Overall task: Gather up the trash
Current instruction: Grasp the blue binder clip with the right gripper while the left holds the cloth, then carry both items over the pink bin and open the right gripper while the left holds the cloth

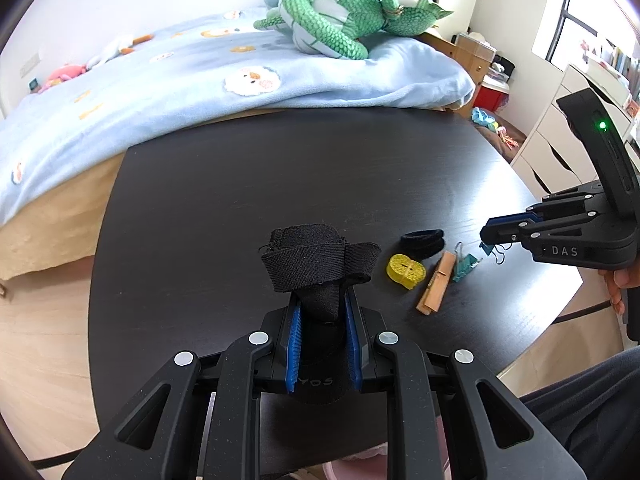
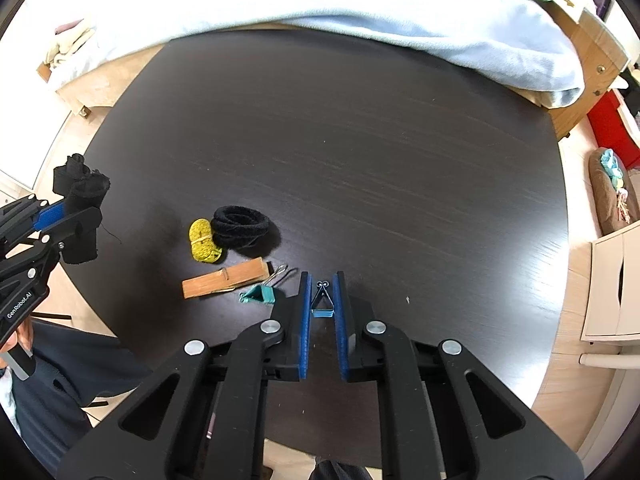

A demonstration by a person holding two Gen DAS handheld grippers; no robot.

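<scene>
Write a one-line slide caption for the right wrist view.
Right gripper shut on a small teal binder clip on the dark round table, beside a second binder clip and a wooden clothespin.

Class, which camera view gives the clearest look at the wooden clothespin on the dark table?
The right wrist view: the wooden clothespin lies side-on, its whole length unobstructed beside the teal binder clip. The left wrist view shows the clothespin too, but foreshortened and smaller.

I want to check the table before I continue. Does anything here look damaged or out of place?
The black fabric piece held by the left gripper has frayed edges with loose threads. The small clips, peg and bands on the table lie flat; nothing is spilled.
</scene>
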